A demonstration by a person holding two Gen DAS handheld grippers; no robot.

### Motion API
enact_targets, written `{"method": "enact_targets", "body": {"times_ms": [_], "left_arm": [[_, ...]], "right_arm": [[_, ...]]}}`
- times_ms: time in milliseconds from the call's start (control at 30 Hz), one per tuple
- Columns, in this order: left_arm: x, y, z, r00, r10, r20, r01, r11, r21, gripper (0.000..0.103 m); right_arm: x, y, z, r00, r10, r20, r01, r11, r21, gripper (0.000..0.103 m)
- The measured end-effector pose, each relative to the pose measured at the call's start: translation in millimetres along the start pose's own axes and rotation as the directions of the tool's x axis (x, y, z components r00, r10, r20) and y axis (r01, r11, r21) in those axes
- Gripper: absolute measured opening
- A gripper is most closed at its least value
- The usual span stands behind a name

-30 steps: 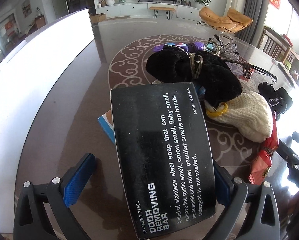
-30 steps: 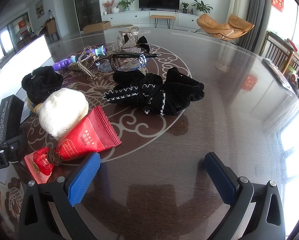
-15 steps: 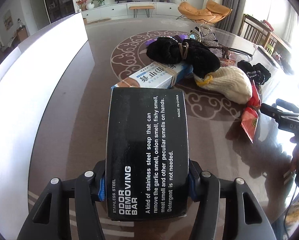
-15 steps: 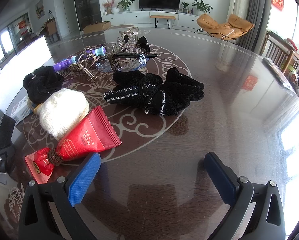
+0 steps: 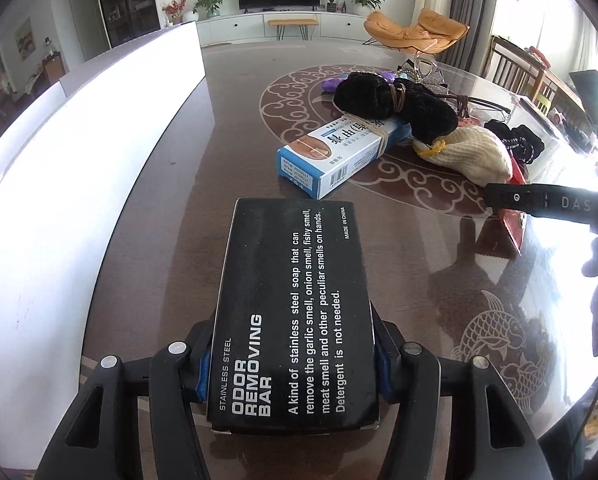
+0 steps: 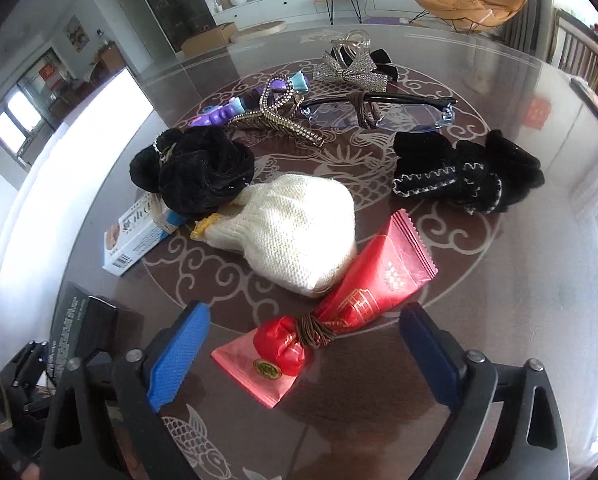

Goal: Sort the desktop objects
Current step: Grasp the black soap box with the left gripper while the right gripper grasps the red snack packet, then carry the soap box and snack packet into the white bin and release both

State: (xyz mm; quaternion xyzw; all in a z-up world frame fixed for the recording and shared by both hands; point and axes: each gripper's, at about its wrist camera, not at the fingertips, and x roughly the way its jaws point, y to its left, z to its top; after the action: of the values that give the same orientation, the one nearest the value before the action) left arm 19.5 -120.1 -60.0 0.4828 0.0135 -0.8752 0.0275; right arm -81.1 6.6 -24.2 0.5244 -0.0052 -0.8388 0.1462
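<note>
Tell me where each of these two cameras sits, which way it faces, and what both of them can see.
Left wrist: rides the left gripper, angled down over the table; its jaws clamp the black box; the right gripper pokes in at right.
Right wrist: rides the right gripper, facing down at the red packet lying between open, just-narrowed jaws, untouched.
Shared: black box, white box, knit pouch, TV wall.

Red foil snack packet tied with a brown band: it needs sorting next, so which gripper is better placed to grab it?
Right gripper: its open jaws already straddle the red foil snack packet. The left gripper is shut on the black odor-bar box.
</note>
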Motion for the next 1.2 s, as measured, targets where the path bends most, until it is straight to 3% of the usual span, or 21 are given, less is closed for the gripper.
{"method": "enact_targets", "body": {"times_ms": [100,233,300,333,433,567,600,633,667,867,1000,1100,1200], "left_arm": [[-2,1,-4,1.000,-0.008,0.003,0.008,1.000,0.023,0.059],[-2,3,-3,1.000,-0.010,-0.010,0.011,1.000,0.022,0.060],[-2,4,-4,1.000,-0.009,-0.017,0.009,1.000,0.021,0.063],[-2,5,-4,1.000,-0.002,-0.023,0.003,1.000,0.020,0.069],[-2,11,-5,1.000,0.007,-0.028,-0.007,1.000,0.017,0.075],[1,11,-2,0.999,-0.002,-0.052,0.003,1.000,0.024,0.072],[-1,10,-2,0.999,-0.018,-0.043,0.020,0.999,0.037,0.061],[-3,7,-2,0.999,-0.014,-0.041,0.016,0.998,0.052,0.058],[-5,6,-3,0.999,-0.012,-0.036,0.015,0.998,0.069,0.057],[-31,17,-8,0.992,-0.118,0.037,0.118,0.993,-0.004,0.057],[-70,32,6,0.979,-0.166,0.114,0.172,0.984,-0.041,0.057],[-106,61,20,0.970,-0.168,0.174,0.183,0.980,-0.074,0.057],[-138,105,28,0.968,-0.114,0.225,0.145,0.981,-0.126,0.057]], "right_arm": [[-3,1,-14,0.998,-0.059,0.032,0.061,0.995,-0.075,0.066],[-20,-29,-40,0.999,-0.053,-0.009,0.051,0.993,-0.108,0.065],[-28,-47,-45,0.999,0.008,-0.043,-0.011,0.998,-0.068,0.067],[-31,-52,-44,0.998,0.031,-0.059,-0.035,0.998,-0.060,0.067],[-30,-46,-35,0.995,0.033,-0.091,-0.043,0.993,-0.108,0.067],[-5,-22,-19,0.991,0.007,-0.135,-0.030,0.985,-0.172,0.067],[-3,-18,-13,0.992,-0.028,-0.126,0.003,0.981,-0.191,0.056],[-1,-13,-10,0.990,-0.080,-0.119,0.054,0.975,-0.214,0.043],[0,-11,-9,0.988,-0.099,-0.115,0.072,0.973,-0.221,0.023],[-33,-19,-12,0.995,-0.020,-0.100,0.003,0.987,-0.164,0.021],[-68,-1,3,0.997,0.041,-0.060,-0.051,0.980,-0.190,0.021],[-96,32,15,0.992,0.119,-0.043,-0.126,0.968,-0.217,0.021],[-113,82,33,0.976,0.215,-0.033,-0.216,0.940,-0.265,0.021]]}}
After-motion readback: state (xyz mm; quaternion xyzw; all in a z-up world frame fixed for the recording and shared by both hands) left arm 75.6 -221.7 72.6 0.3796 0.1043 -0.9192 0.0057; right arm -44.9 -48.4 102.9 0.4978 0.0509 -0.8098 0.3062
